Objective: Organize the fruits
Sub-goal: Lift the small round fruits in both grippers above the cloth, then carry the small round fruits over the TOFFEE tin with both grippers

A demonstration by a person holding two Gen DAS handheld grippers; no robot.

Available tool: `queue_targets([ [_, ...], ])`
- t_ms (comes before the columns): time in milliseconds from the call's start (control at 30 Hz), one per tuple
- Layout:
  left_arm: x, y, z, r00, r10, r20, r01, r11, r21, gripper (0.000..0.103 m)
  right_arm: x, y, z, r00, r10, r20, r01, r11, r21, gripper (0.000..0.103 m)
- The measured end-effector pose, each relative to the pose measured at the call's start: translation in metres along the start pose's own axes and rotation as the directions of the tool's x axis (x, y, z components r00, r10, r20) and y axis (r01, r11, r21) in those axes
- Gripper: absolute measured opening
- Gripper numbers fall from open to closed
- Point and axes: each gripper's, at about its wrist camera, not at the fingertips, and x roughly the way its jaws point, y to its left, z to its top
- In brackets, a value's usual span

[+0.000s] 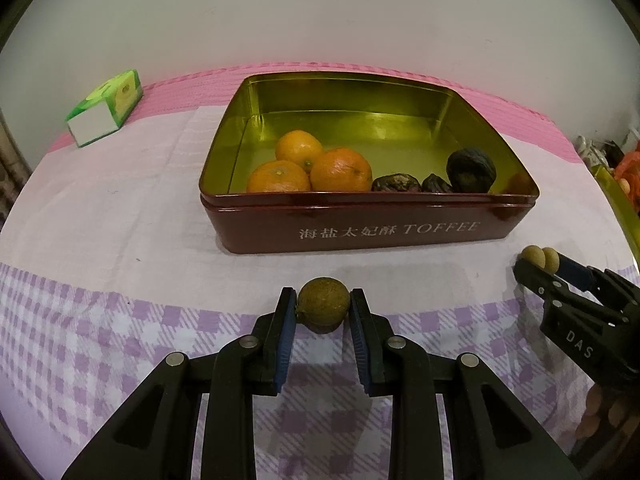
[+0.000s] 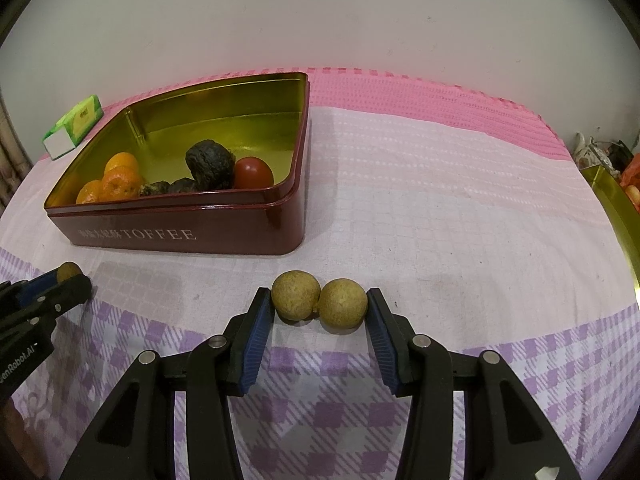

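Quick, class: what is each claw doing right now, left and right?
Left claw: shut on one small brown fruit.
Right claw: shut on a pair of small brown fruits, side by side.

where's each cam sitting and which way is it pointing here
Left wrist view: sits on the left gripper, angled down along its fingers at one brown fruit clamped between them; the right gripper shows at the right edge.
Right wrist view: sits on the right gripper, angled down at two joined brown fruits pinched between its pads; the left gripper shows at the left edge.
Shared: toffee tin with oranges, green box, checked cloth.
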Motion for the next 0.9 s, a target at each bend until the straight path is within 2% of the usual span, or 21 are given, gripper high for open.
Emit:
queue_targets([
  [367,-0.004,-0.001,0.0,1.0,0.004,0.015,-0.004,1.0,-0.014,0.028,-0.012,-0.004,0.003,1.0,0.009,-0.019,-0.009,1.0,0.006,0.044],
  [900,-0.022,0.006,0.006,0.998,-0.006,0.069,0.009,0.999,-0.037,0.028,-0.045,0.006,0.023,0.998,0.037,0.054,-0.038,0.999,0.006,0.044],
])
